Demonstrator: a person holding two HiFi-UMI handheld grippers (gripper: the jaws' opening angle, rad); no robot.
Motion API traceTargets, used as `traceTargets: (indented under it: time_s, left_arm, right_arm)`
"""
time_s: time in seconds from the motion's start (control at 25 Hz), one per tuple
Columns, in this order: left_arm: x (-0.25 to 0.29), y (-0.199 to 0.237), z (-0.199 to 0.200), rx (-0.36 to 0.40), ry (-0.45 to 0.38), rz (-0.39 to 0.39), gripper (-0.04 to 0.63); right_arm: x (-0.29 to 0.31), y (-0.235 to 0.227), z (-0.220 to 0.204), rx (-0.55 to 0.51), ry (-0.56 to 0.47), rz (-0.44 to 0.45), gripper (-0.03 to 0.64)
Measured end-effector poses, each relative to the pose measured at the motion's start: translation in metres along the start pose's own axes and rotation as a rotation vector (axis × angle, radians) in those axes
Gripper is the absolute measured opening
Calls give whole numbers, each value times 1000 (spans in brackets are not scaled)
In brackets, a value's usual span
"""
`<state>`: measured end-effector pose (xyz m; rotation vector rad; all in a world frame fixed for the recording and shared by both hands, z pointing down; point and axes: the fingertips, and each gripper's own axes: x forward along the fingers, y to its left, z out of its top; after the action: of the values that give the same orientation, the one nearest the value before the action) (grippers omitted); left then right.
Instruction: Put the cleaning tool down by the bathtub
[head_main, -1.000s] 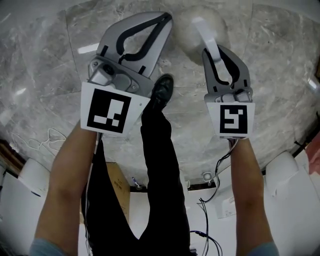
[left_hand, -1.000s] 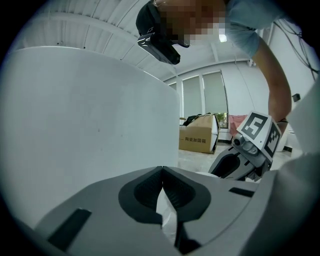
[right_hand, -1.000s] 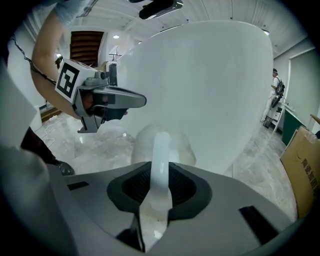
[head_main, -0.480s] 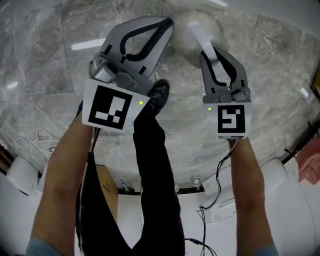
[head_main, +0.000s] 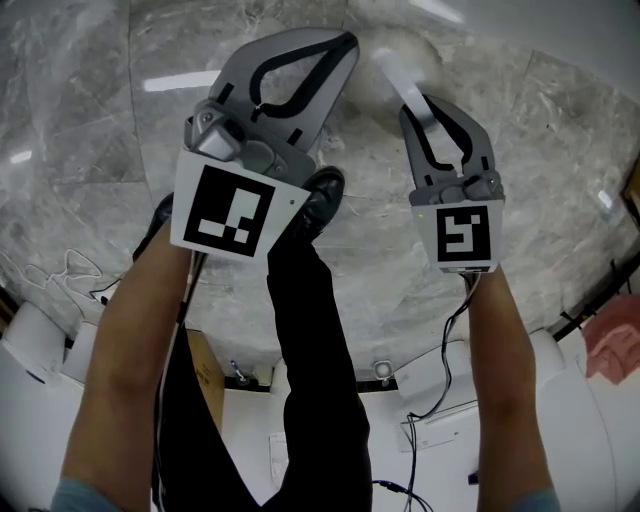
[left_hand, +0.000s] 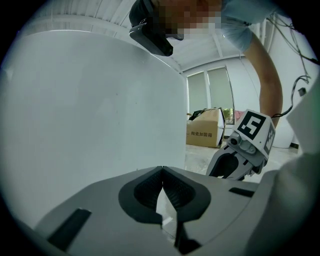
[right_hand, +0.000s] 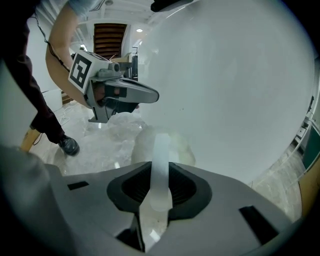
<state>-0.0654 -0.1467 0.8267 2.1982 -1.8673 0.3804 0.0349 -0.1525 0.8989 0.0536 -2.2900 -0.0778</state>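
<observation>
The white tub (right_hand: 240, 90) fills most of both gripper views, its curved wall rising over a grey marble floor (head_main: 560, 130). A cardboard box (left_hand: 204, 129) stands well beyond, at 1 o'clock from the left jaws in the left gripper view. In the head view the left gripper (head_main: 345, 42) lies at 9 o'clock from the right gripper (head_main: 420, 100), both pointing away from the person and down toward the floor. The left gripper's jaws meet at the tips and have nothing between them. The right gripper's jaws stand wide and are closed on the flat white handle of the tool (right_hand: 161, 155), which runs straight out at 12 o'clock to a pale, fluffy head. That head hangs low by the foot of the tub (whether it touches the floor cannot be told). A black shoe (head_main: 322, 195) sits on the marble just below the left gripper, at about 8 o'clock from the right one.
</observation>
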Motion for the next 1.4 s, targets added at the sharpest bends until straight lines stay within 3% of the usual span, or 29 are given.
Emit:
traceTargets:
  time_s: [0.48,1.16,1.4]
  left_arm:
    - [1,9,-18,14,13,13,15]
    - [-4,25,-29,4,29,40,15]
    - [-6,28,-31,-5,31,41,17]
  right_arm:
    - [28,7,-29,17,92,36,101]
    - [63,13,-26,-113,115,104,103]
    - [68,12,-25,-102,122,98,117]
